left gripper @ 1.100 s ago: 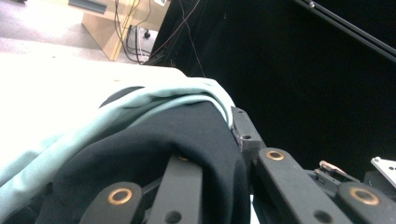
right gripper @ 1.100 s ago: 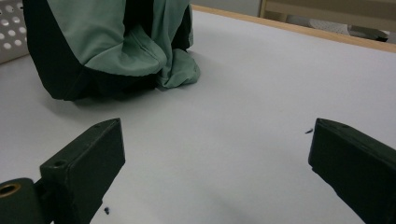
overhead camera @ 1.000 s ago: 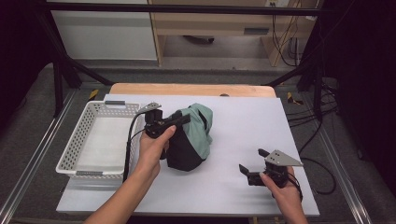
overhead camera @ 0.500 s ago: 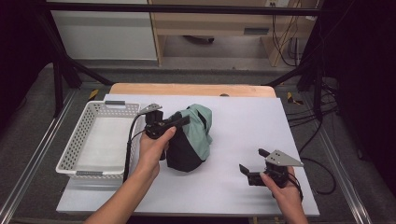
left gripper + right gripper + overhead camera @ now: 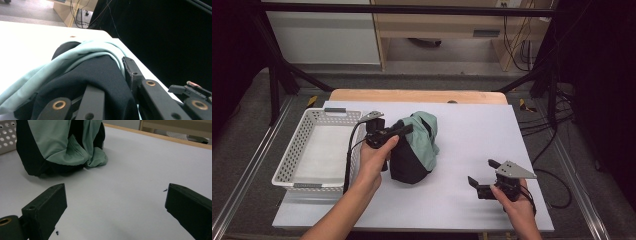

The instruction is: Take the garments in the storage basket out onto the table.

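Note:
A bundle of clothing [image 5: 417,152], black cloth with pale green cloth draped over it, sits on the white table cover [image 5: 477,125] left of centre. My left gripper [image 5: 403,131] reaches into the bundle's top from the left. In the left gripper view its jaws [image 5: 111,75] have black cloth [image 5: 100,72] bulging between them; they have just been opening slightly while the pads still press on the cloth. My right gripper [image 5: 480,172] rests low at the front right, open and empty, well apart from the bundle. In the right gripper view its jaws [image 5: 116,192] frame bare table, with the bundle [image 5: 57,145] beyond.
A white perforated basket [image 5: 294,162] stands at the table's left, close beside my left hand; its corner [image 5: 7,133] is seen in the right gripper view. A wooden strip [image 5: 412,95] runs along the far edge. Black frame bars and cables surround the table.

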Demonstrator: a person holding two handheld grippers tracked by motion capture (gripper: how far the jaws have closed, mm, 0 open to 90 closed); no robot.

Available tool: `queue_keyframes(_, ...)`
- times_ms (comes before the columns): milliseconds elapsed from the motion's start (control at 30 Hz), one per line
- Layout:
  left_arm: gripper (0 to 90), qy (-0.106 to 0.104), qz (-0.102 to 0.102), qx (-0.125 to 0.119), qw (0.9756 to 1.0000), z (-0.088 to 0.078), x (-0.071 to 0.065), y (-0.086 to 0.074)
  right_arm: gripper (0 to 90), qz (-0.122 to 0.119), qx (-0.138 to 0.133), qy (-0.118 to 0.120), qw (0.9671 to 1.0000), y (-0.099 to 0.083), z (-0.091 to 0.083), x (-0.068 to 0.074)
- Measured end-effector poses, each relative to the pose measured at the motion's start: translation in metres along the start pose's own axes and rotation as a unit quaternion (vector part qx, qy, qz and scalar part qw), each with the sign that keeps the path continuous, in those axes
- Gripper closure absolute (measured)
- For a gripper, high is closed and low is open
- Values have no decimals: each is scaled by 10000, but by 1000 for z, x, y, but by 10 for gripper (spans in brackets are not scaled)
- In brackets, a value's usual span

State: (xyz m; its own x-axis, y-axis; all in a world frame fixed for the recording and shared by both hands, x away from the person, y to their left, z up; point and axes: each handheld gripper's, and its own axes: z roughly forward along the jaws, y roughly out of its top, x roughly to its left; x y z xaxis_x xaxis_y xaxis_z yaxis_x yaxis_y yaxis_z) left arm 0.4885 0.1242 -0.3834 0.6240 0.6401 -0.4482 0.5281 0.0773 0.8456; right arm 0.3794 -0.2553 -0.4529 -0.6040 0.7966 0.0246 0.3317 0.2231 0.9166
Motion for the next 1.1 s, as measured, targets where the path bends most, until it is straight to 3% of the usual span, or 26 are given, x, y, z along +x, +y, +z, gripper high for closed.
queue_keyframes(333, 732, 121, 121, 74, 9998, 1, -2, -2, 41, 4, 0, 4, 10000, 0, 0, 0)
queue_keyframes(433, 658, 149, 224, 123, 9996, 2, -2, -3, 41, -6, 0, 4, 10000, 0, 0, 0)
queue_keyframes(700, 484, 186, 202, 99, 9996, -1, -1, -9, 41, -12, 7, 10, 10000, 0, 0, 0)
queue_keyframes(867, 365, 223, 406, 72, 9989, -4, -5, -14, 41, -19, 24, 20, 10000, 0, 0, 1)
queue_keyframes(967, 298, 409, 673, 30, 9969, -7, -13, -25, 42, -34, 38, 23, 10000, 0, 1, 1)
queue_keyframes(1100, 244, 530, 813, -46, 9953, -13, -19, -36, 42, -58, 48, 17, 10000, 0, 2, 2)
